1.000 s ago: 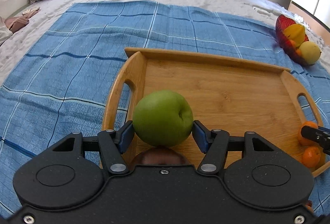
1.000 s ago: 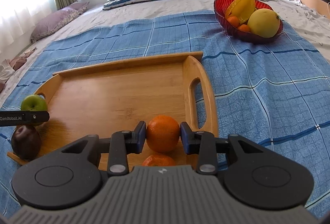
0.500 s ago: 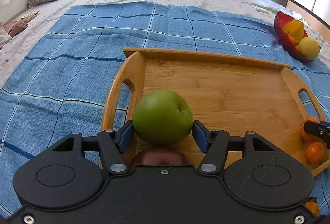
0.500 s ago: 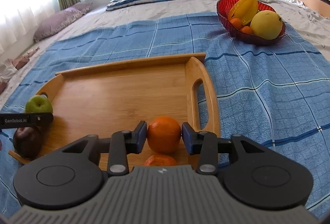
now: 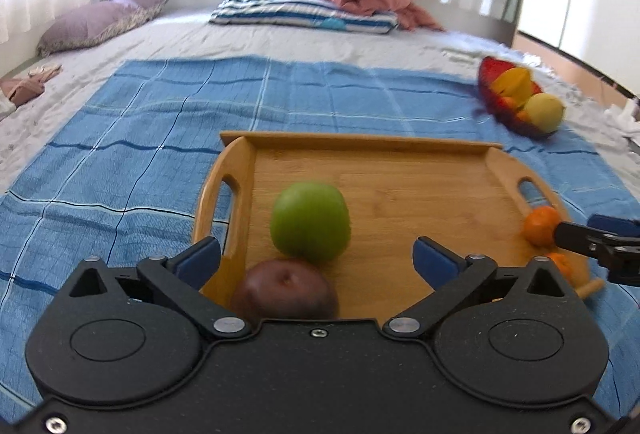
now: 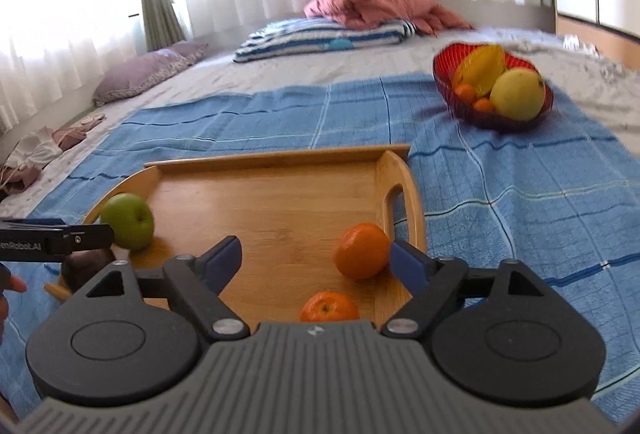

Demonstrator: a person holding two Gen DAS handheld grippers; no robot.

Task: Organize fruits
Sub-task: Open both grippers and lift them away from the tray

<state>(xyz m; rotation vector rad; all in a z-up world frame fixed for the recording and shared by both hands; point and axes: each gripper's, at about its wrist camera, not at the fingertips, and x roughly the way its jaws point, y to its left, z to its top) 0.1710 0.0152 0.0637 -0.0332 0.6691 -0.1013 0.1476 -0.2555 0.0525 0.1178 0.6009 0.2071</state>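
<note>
A green apple (image 5: 310, 221) sits on the wooden tray (image 5: 380, 190) near its left handle, free between the wide-open fingers of my left gripper (image 5: 316, 260). A dark red fruit (image 5: 285, 294) lies just in front of it. In the right wrist view my right gripper (image 6: 316, 262) is open; an orange (image 6: 362, 251) rests on the tray (image 6: 272, 202) beside its right finger, and a second orange (image 6: 329, 307) lies nearer. The green apple (image 6: 128, 220) shows at the tray's left.
A red bowl (image 6: 494, 94) with yellow fruit and small oranges stands on the blue checked blanket (image 6: 500, 186) to the far right. Pillows and a pink cover lie at the head of the bed. The left gripper's finger (image 6: 56, 240) reaches in from the left.
Both grippers have opened and drawn back. The green apple and the orange, held before, now rest on the tray.
</note>
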